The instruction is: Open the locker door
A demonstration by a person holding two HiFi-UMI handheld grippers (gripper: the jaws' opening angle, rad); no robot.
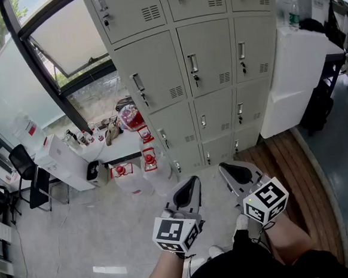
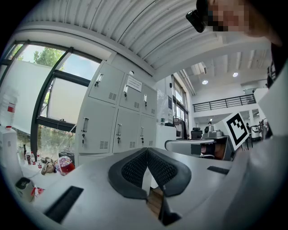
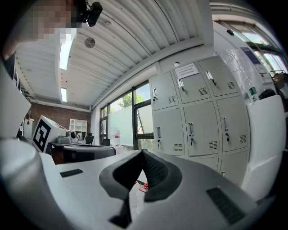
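Before the bank of beige lockers (image 1: 210,60), every door of which stands closed with its handle upright, I hold both tools low and well apart from the doors. My left hand-held gripper (image 1: 191,187) has its jaws pressed together with nothing between them. My right hand-held gripper (image 1: 231,170) is likewise closed and empty.

At the bank's lower left corner stand red-capped jugs (image 1: 149,161), next to a low white surface (image 1: 61,159) that carries small bottles. A white cabinet (image 1: 295,78) abuts the bank's right side, with a bottle (image 1: 293,13) on top. A black chair (image 1: 21,162) stands far left, below the window (image 1: 36,68).

Only the head view shows the floor and the jugs' footing. The left gripper view adds the marker cube (image 2: 237,128) of my right tool and a railed gallery (image 2: 222,103) beyond. The right gripper view shows a paper notice (image 3: 186,70) on an upper door and a brick wall (image 3: 58,117) at the far left.
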